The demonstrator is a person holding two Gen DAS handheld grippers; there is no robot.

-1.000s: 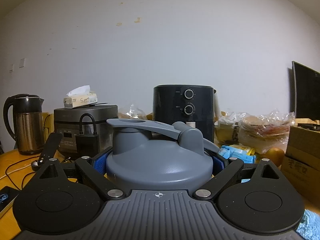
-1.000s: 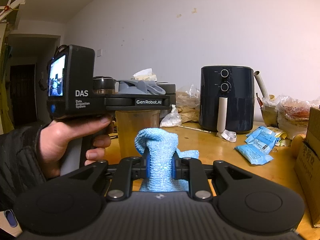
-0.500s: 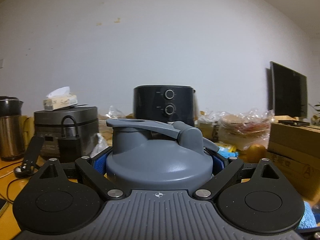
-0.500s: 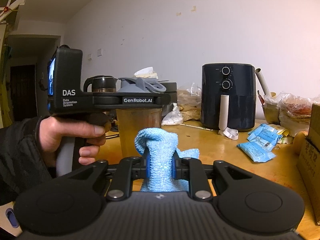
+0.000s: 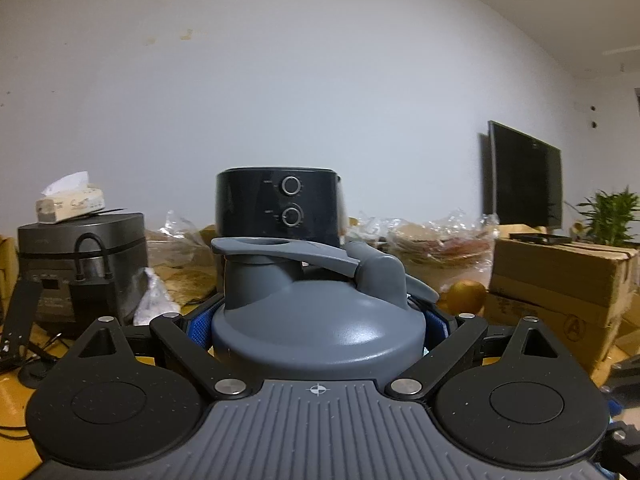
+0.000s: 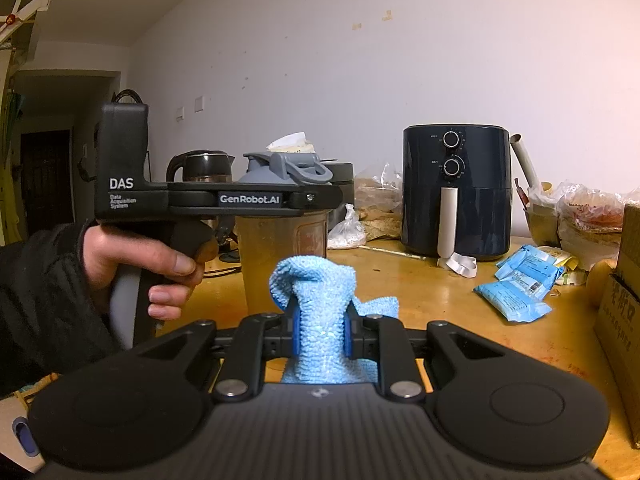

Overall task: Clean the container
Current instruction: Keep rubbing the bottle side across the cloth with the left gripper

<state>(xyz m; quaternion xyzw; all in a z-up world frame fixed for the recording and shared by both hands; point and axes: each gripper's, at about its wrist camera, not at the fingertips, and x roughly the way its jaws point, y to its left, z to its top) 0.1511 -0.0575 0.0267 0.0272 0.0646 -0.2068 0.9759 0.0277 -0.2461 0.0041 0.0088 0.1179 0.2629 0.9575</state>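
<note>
The container is a clear shaker bottle [image 6: 280, 252] with murky amber walls and a grey flip-top lid [image 5: 316, 320]. My left gripper [image 5: 318, 320] is shut on it just under the lid, its blue pads pressed to both sides. In the right wrist view the left gripper [image 6: 316, 200] holds the bottle upright above the wooden table [image 6: 432, 284], and a hand [image 6: 140, 260] in a dark sleeve grips its handle. My right gripper [image 6: 320, 336] is shut on a bunched light-blue cloth [image 6: 316, 296], just in front of the bottle's lower half and not touching it.
A dark air fryer [image 6: 456, 188] stands at the back, with blue packets [image 6: 516, 284] and a cardboard box [image 6: 624, 308] to the right. A kettle [image 6: 200, 168], a rice cooker [image 5: 80, 264] with a tissue pack, food bags [image 5: 432, 240] and a monitor [image 5: 520, 176] line the back.
The left gripper has swung to the right with the bottle: the kettle has left its view and a monitor and plant have come in. The right gripper and cloth have not moved.
</note>
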